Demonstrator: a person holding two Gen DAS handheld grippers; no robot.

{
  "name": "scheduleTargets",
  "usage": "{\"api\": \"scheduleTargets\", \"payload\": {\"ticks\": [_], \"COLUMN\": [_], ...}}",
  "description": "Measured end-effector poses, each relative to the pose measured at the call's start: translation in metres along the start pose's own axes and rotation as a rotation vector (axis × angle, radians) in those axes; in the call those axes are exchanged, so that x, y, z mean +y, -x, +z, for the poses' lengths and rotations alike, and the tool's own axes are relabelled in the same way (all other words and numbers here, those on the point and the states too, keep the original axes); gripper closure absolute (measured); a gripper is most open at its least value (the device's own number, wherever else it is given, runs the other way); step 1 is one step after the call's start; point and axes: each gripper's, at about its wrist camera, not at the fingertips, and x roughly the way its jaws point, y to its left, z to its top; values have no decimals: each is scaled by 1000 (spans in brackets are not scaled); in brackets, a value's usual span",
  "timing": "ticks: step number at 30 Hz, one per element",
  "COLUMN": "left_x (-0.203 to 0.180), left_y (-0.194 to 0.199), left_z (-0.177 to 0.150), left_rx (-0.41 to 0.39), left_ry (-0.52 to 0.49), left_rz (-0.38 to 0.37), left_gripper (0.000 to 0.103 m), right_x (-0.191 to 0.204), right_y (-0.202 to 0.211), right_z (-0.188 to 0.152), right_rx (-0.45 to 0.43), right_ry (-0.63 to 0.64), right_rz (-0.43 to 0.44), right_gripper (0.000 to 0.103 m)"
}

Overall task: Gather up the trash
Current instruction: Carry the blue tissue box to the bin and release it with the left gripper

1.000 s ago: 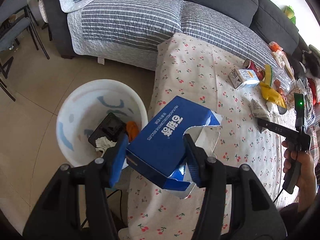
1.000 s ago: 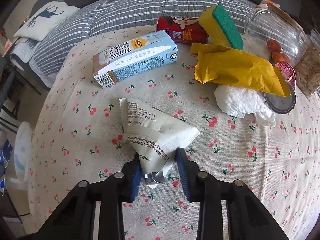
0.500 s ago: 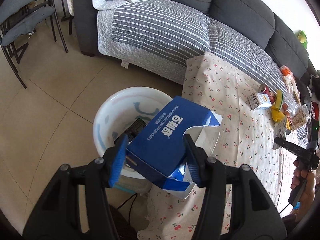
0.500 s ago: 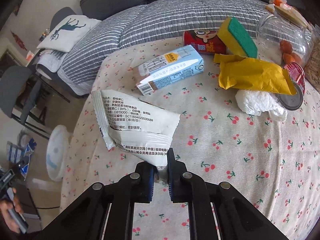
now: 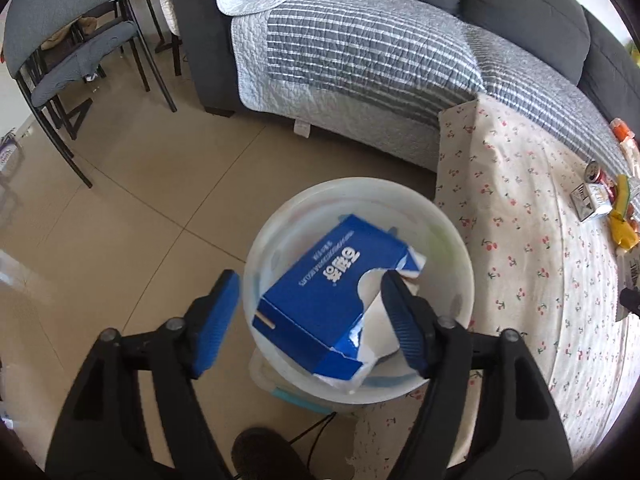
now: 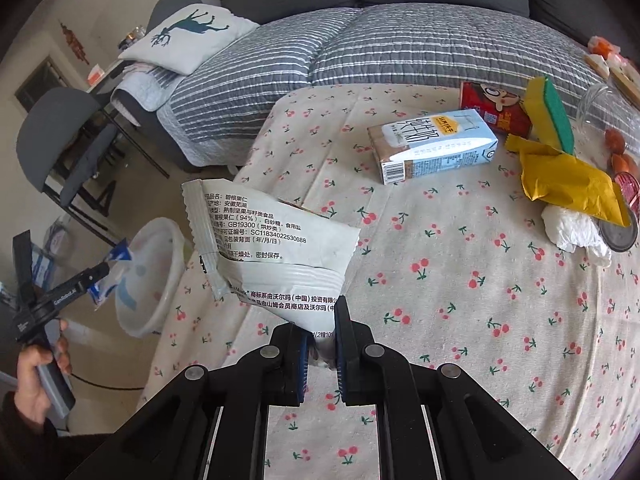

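My left gripper (image 5: 308,316) is open above the white bin (image 5: 448,220) on the floor. The torn blue box (image 5: 320,292) lies loose between the spread fingers, inside the bin's mouth. My right gripper (image 6: 322,344) is shut on a white snack wrapper (image 6: 272,244) and holds it lifted above the cherry-print tablecloth (image 6: 460,320). The bin (image 6: 160,276) and the left gripper also show at the left of the right wrist view.
On the table lie a milk carton (image 6: 436,146), red can (image 6: 488,104), sponge (image 6: 548,116), yellow bag (image 6: 568,176), crumpled tissue (image 6: 572,228) and a jar. A grey sofa (image 5: 400,52) stands behind; chairs (image 5: 60,40) stand left.
My left gripper moved over the bin and opened, letting go of the blue box. My right gripper closed on the white wrapper and lifted it off the table.
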Motion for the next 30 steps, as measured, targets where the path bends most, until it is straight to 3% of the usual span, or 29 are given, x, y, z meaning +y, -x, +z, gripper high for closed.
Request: {"api": "scheduleTargets", "payload": {"ticks": [6,11,14,19,25,28,30], "left_x": [6,22,31,44,68,72,73], "left_y": [18,25,27,32,34,32,30], "left_z": [-9,-18,-25,-30,-30,-29,-28], "left_rx": [-10,43,80,71,66,69,74], "left_ry": [-22,32,56,54,121,139,142], "left_rz": [6,-1,-10,21,9,3,1], "left_gripper": [17,10,9,9,9,9,9], "right_x": [30,83,120,172,199,201,201], "right_y": [0,-17,-37,-73,-102,-110,-110], "right_z": [-8,-11,-7,4,17,20,21], "right_rx": [16,74,121,173,183,193,193], "right_ry": [60,135,158,181,160,126,107], "right_rz": [12,64,109,140,149,144,152], "right_gripper": [92,91,91,90,87,79,63]}}
